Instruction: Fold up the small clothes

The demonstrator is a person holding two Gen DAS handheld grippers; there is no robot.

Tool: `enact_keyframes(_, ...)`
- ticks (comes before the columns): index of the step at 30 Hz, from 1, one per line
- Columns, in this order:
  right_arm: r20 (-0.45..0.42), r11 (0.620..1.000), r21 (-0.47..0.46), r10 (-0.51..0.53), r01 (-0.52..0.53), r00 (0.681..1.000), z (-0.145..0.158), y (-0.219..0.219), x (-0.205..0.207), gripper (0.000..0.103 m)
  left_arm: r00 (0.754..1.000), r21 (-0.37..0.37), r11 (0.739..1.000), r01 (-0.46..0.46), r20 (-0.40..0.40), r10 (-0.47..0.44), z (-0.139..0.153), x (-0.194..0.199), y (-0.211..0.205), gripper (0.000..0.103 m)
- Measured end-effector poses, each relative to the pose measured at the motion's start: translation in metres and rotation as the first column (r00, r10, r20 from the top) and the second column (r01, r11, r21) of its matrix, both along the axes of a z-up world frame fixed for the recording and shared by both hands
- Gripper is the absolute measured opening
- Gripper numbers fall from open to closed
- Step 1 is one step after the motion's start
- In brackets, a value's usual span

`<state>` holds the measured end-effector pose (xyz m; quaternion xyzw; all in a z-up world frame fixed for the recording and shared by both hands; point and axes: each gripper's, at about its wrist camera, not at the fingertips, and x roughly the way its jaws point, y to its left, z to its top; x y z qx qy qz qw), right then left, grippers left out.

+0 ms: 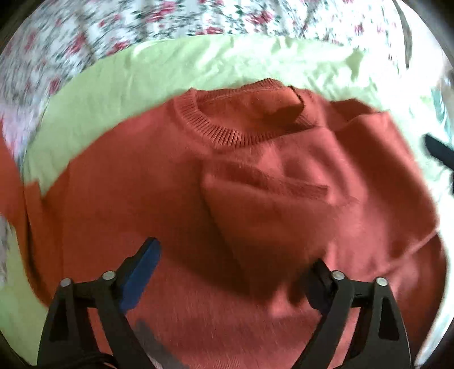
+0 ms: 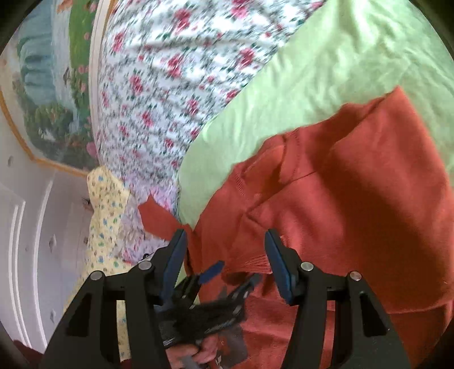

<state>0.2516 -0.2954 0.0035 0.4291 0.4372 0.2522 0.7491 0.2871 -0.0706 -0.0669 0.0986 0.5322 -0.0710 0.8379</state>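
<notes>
While both grippers, left (image 1: 232,272) and right (image 2: 225,249), gape, rust sweater (image 1: 255,198) lies rumpled, sleeve folded across.

The sweater (image 1: 255,198) lies on the sheet (image 1: 142,79), which lies on the bedspread (image 1: 113,25). In the left wrist view the collar (image 1: 215,127) sits at 12 o'clock, a sleeve (image 1: 269,204) seemingly folded across the chest. In the right wrist view the sweater fills 3 o'clock, the bedspread 11.
</notes>
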Motion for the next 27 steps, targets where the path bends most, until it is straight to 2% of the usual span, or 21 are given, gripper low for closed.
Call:
enact_keyframes(1, -0.001, 1.0, 0.001, -0.009, 0.009, 1.0, 0.0, -0.004, -0.001, 0.058, 1.0, 0.015, 1.0, 0.016, -0.009, -0.015, -0.005, 0.006, -0.002, 0.058)
enact_keyframes(2, -0.002, 1.0, -0.001, -0.021, 0.021, 1.0, 0.0, -0.009, -0.001, 0.058, 1.0, -0.034, 0.999, 0.022, -0.015, -0.022, -0.002, 0.009, 0.001, 0.026)
enact_keyframes(3, -0.005, 0.999, -0.004, -0.037, 0.037, 0.999, 0.0, -0.014, -0.003, 0.058, 1.0, -0.09, 0.996, 0.011, -0.008, -0.012, 0.003, 0.01, 0.006, 0.009)
enact_keyframes(6, 0.006, 0.997, -0.01, -0.077, 0.077, 0.997, 0.003, -0.031, -0.008, 0.058, 0.997, -0.234, 0.97, -0.059, 0.043, 0.071, 0.021, -0.001, 0.04, 0.008)
enact_keyframes(8, 0.009, 0.995, -0.024, -0.101, 0.102, 0.995, 0.003, -0.042, -0.012, 0.058, 0.99, -0.302, 0.944, -0.13, 0.019, 0.143, 0.019, -0.007, 0.066, 0.007)
enact_keyframes(10, 0.001, 0.992, -0.029, -0.125, 0.125, 0.992, 0.0, -0.052, -0.015, 0.058, 0.978, -0.385, 0.9, -0.204, -0.037, 0.205, 0.01, -0.01, 0.09, 0.009)
enact_keyframes(12, -0.007, 0.989, -0.036, -0.142, 0.142, 0.99, -0.004, -0.06, -0.019, 0.058, 0.966, -0.429, 0.866, -0.256, -0.088, 0.242, 0.001, -0.009, 0.106, 0.035)
enact_keyframes(14, -0.013, 0.987, -0.049, -0.151, 0.15, 0.988, -0.008, -0.065, -0.022, 0.058, 0.956, -0.459, 0.839, -0.293, -0.114, 0.272, -0.004, -0.006, 0.114, 0.05)
enact_keyframes(15, -0.017, 0.987, -0.055, -0.155, 0.154, 0.988, -0.009, -0.068, -0.023, 0.058, 0.952, -0.464, 0.832, -0.304, -0.115, 0.284, -0.005, -0.006, 0.118, 0.055)
enact_keyframes(16, -0.021, 0.986, -0.059, -0.16, 0.159, 0.987, -0.01, -0.07, -0.024, 0.058, 0.949, -0.463, 0.83, -0.313, -0.113, 0.295, -0.007, -0.003, 0.12, 0.056)
enact_keyframes(17, -0.025, 0.984, -0.064, -0.169, 0.167, 0.985, -0.011, -0.072, -0.024, 0.058, 0.945, -0.453, 0.832, -0.322, -0.103, 0.309, -0.006, 0.0, 0.119, 0.053)
enact_keyframes(18, -0.029, 0.982, -0.07, -0.179, 0.177, 0.983, -0.011, -0.076, -0.025, 0.058, 0.943, -0.434, 0.84, -0.327, -0.09, 0.32, -0.005, 0.002, 0.118, 0.029)
enact_keyframes(19, -0.03, 0.98, -0.074, -0.186, 0.183, 0.982, -0.011, -0.078, -0.025, 0.058, 0.943, -0.428, 0.843, -0.327, -0.086, 0.323, -0.005, 0.002, 0.118, 0.013)
enact_keyframes(20, -0.033, 0.979, -0.08, -0.193, 0.19, 0.981, -0.011, -0.081, -0.025, 0.058, 0.941, -0.438, 0.836, -0.331, -0.082, 0.329, -0.002, 0.0, 0.123, 0.008)
enact_keyframes(22, -0.03, 0.974, -0.096, -0.209, 0.205, 0.978, -0.01, -0.088, -0.026, 0.058, 0.928, -0.454, 0.817, -0.356, -0.067, 0.367, -0.001, -0.013, 0.141, 0.009)
enact_keyframes(25, 0.004, 0.959, -0.168, -0.232, 0.229, 0.973, -0.006, -0.099, -0.027, 0.058, 0.905, -0.487, 0.77, -0.413, -0.128, 0.405, -0.018, -0.028, 0.166, 0.008)
enact_keyframes(27, 0.004, 0.946, -0.229, -0.236, 0.231, 0.972, -0.011, -0.103, -0.023, 0.058, 0.906, -0.497, 0.765, -0.409, -0.119, 0.406, -0.019, -0.032, 0.167, 0.008)
